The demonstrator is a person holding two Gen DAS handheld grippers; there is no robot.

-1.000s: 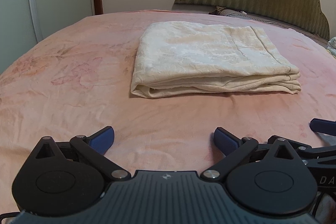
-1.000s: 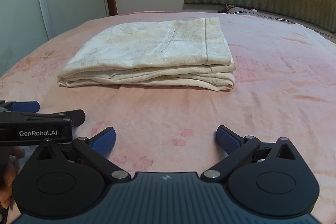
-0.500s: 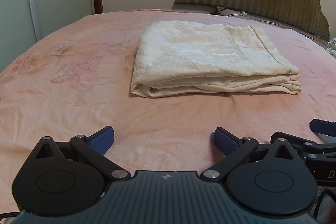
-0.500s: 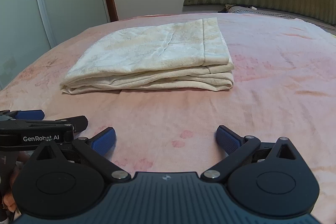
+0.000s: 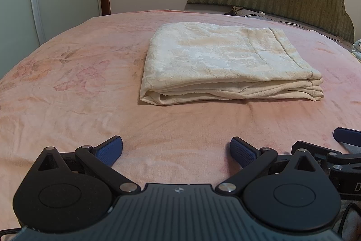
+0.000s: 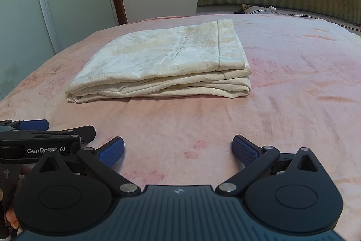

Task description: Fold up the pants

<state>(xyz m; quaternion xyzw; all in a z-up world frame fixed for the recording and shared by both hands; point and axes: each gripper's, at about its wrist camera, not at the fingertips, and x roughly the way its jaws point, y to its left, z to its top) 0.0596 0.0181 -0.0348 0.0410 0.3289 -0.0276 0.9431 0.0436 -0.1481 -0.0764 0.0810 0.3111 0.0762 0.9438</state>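
Cream pants (image 5: 223,64) folded into a flat stack, lying mid-bed on the pink bedspread (image 5: 67,92). Left gripper (image 5: 176,151) spread wide, holding nothing, well short of them. Right gripper (image 6: 178,150) likewise released, just beside it.

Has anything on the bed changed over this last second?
Only the right gripper moved: its view tips up, showing more wall, and the folded pants look a little farther off. Nothing was grasped or released. The pants lie unchanged on the pink bedspread; the left gripper holds steady, both open.
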